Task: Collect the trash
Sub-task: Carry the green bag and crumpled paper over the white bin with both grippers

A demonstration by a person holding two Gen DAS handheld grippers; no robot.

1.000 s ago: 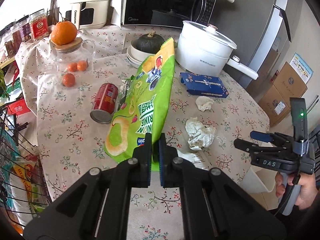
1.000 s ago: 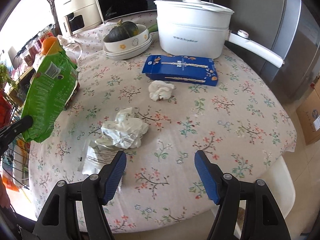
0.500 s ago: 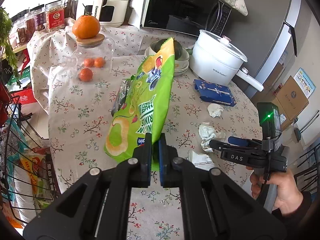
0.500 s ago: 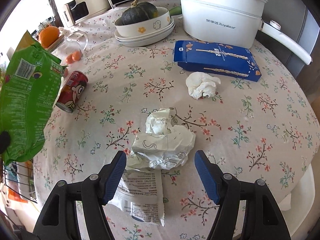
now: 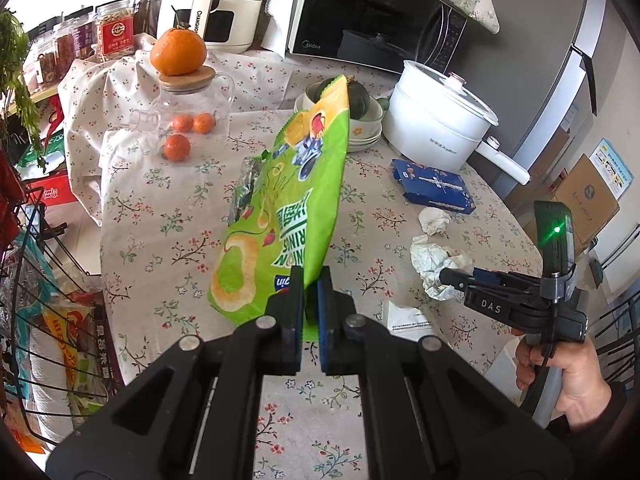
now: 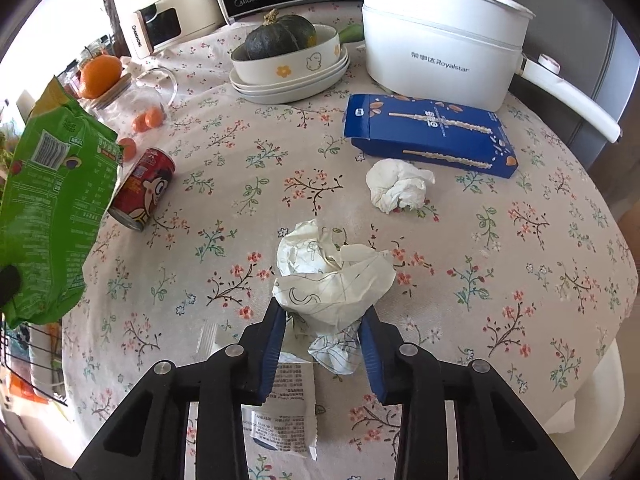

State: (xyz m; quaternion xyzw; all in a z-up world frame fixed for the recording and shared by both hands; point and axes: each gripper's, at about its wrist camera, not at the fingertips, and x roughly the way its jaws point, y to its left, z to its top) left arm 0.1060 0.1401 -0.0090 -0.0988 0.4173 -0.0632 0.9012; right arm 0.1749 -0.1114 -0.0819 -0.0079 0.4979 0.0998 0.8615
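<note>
The green chip bag (image 5: 288,216), clenched in the left tool (image 5: 309,292), hides the red can; the right tool (image 6: 323,334), jaws just closing, squeezes crumpled paper (image 6: 332,276) below the "Royalstar" pot (image 6: 440,36).

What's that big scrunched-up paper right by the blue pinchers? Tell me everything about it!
The crumpled paper is a white sheet with thin pen doodles, squashed into a loose, creased ball. It sits on the flowered tablecloth, partly over a flat printed wrapper. The right hand-held gripper has just been closing around its near end, blue pads against both sides. A smaller white tissue wad lies apart, farther back.
</note>
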